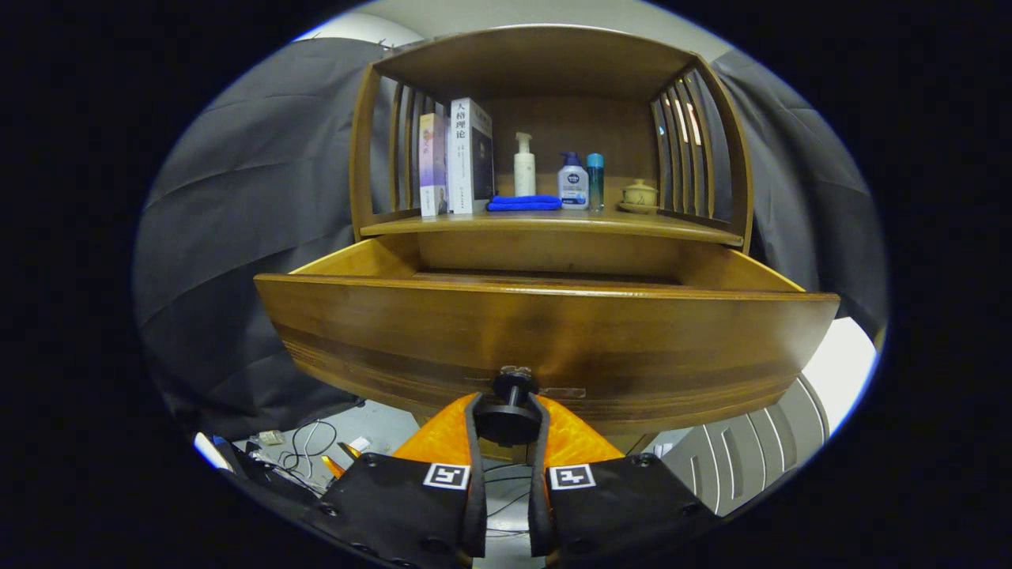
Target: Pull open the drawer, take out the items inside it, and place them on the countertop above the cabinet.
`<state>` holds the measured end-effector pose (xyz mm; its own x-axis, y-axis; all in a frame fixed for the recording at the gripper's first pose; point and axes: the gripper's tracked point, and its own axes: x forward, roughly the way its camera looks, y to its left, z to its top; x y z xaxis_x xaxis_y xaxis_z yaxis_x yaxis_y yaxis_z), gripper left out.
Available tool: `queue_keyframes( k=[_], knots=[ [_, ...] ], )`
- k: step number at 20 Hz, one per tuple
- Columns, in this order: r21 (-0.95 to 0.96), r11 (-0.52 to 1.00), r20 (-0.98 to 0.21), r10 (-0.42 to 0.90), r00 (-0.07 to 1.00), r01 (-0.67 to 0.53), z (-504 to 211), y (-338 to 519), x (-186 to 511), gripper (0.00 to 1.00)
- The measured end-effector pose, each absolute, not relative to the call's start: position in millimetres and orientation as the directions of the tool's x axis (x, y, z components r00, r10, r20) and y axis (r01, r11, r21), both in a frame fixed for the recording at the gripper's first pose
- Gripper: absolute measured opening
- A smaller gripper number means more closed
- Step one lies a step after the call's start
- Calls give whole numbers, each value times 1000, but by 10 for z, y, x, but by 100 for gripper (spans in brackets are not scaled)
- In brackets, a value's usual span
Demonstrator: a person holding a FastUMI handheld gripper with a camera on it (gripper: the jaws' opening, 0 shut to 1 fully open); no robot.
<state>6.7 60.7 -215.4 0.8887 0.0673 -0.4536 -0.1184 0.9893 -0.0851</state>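
Clamping narrowly, both fingers of gripper (507, 415) pressing on black drawer knob (507, 419). Pulling stage looking nearly done, drawer (545, 332) standing well out under countertop (545, 224). Next: releasing, rising over front panel, reaching inside; contents hidden. Beyond, passing blue cloth (523, 203), bottles (572, 180), books (458, 158).

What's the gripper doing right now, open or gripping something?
Gripper: shut on the drawer knob, both fingers pressing its sides; the drawer is pulled open.
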Motion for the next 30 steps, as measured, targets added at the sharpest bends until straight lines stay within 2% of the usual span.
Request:
queue_keyframes(
  k=[2,4,10,13,15,20,25,30],
  knots=[
    [-101,985,-442,80,893,-139,-2149,621,60,25],
    [-107,984,-413,86,907,-142,-2093,586,41,42],
    [-114,986,-248,89,965,-120,-1564,446,79,75],
    [-59,983,-215,159,964,-175,-1324,548,130,93],
    [-15,978,-211,202,956,-210,-1156,608,141,93],
    [-67,979,-166,181,969,-195,-722,553,408,95],
    [-74,968,-259,216,942,-242,-467,600,826,96],
    [-56,951,-392,258,883,-303,-533,697,1227,97]
  ],
)
